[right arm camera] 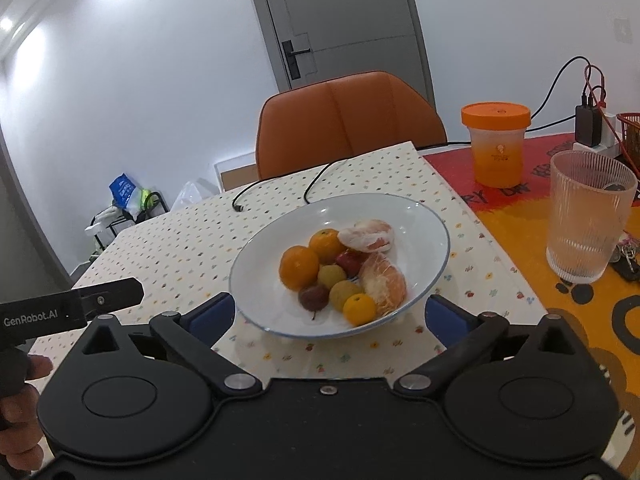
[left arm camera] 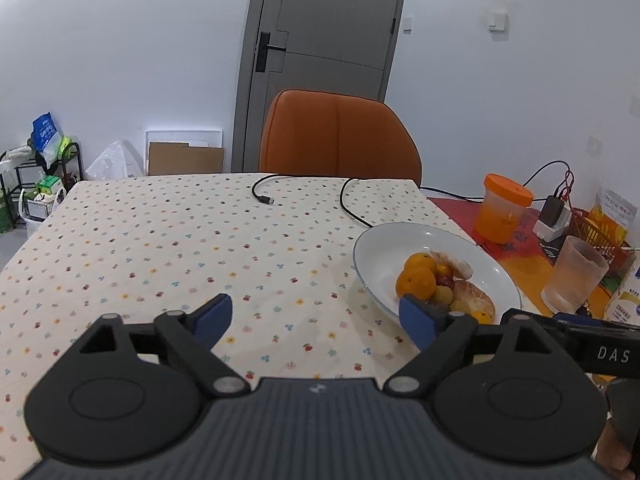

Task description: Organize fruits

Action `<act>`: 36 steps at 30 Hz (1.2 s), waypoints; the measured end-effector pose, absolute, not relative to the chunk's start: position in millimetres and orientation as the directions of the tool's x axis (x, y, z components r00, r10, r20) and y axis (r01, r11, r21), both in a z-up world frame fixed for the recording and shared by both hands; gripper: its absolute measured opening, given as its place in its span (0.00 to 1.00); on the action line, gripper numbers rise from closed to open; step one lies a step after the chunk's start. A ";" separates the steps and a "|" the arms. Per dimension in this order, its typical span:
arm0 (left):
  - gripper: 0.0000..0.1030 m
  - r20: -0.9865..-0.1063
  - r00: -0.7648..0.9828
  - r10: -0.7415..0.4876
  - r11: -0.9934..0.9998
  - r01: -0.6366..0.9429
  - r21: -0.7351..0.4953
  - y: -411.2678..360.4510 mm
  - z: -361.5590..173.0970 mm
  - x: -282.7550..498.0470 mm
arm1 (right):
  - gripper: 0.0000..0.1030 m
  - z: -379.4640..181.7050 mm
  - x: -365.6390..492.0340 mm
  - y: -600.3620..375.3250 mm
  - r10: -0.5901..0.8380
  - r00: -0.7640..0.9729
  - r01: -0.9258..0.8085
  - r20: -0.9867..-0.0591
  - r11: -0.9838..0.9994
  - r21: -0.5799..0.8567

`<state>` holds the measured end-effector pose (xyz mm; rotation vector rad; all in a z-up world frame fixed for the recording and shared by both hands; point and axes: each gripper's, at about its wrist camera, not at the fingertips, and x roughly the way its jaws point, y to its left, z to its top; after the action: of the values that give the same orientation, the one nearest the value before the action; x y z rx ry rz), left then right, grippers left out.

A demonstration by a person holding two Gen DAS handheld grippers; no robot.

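Observation:
A white bowl (right arm camera: pixel 424 216) sits on the dotted tablecloth and holds several fruits: mandarins (right arm camera: pixel 299 267), peeled pomelo pieces (right arm camera: pixel 382 284), a red fruit (right arm camera: pixel 349 261), yellow-green fruits (right arm camera: pixel 345 293) and a dark plum (right arm camera: pixel 313 297). My right gripper (right arm camera: pixel 326 316) is open and empty, its blue pads on either side of the bowl's near rim. My left gripper (left arm camera: pixel 318 316) is open and empty above the cloth, left of the bowl (left arm camera: pixel 376 252); its right pad (left arm camera: pixel 416 320) overlaps the bowl's near edge. The fruits also show in the left wrist view (left arm camera: pixel 416 280).
A ribbed glass (right arm camera: pixel 588 216) and an orange-lidded cup (right arm camera: pixel 496 144) stand right of the bowl on a red-orange mat. A black cable (left arm camera: pixel 352 200) lies on the far cloth. An orange chair (left arm camera: pixel 340 136) is behind the table. Keys (right arm camera: pixel 628 258) lie by the glass.

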<state>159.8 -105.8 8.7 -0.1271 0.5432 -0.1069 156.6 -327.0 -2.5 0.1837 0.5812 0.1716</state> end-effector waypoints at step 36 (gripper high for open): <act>0.97 -0.489 0.871 -0.048 0.993 -0.012 -0.118 -47.3 34.4 69.3 | 1.00 30.3 90.1 -288.1 0.285 0.803 -0.244 -0.523 0.958 0.148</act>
<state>69.3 -47.3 34.4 -0.1189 0.5138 -0.0189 90.1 -288.1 30.3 0.0743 0.5716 0.2836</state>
